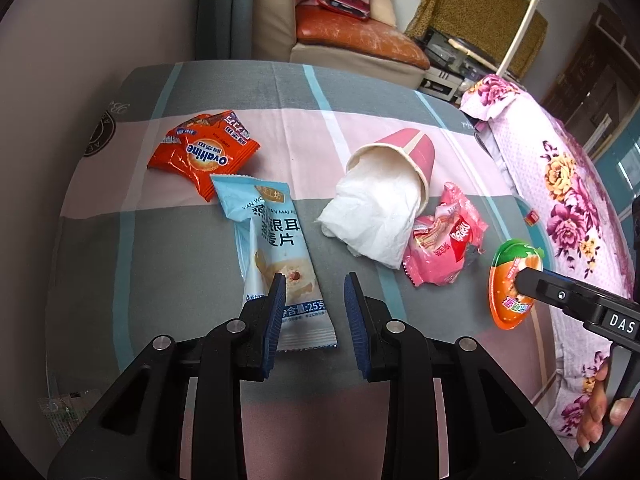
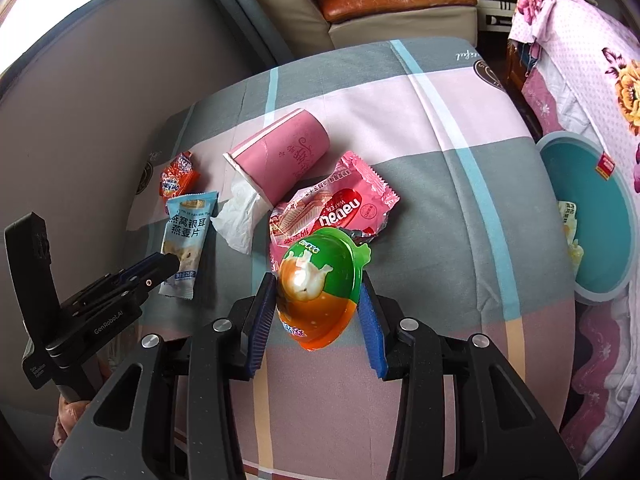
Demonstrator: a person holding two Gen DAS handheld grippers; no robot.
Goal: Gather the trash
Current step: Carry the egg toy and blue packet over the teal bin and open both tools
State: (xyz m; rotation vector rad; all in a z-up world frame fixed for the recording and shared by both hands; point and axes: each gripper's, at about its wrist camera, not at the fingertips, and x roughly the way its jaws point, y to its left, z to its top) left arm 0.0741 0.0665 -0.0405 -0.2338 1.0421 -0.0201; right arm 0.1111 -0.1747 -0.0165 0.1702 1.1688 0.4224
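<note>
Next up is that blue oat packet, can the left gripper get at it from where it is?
Probably yes. The left gripper hangs open right over the blue oat packet, one pad already above its lower end, with nothing lying on top of it.

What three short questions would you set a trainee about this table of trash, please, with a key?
1. True or false: the pink paper cup stands upright.
2. The right tongs hold: A) an Ovaltine packet, B) the green-and-orange plastic egg, C) a tissue.
3. What colour is the bin beside the table?
Key: 1 false, it lies on its side; 2 B; 3 teal.
</note>
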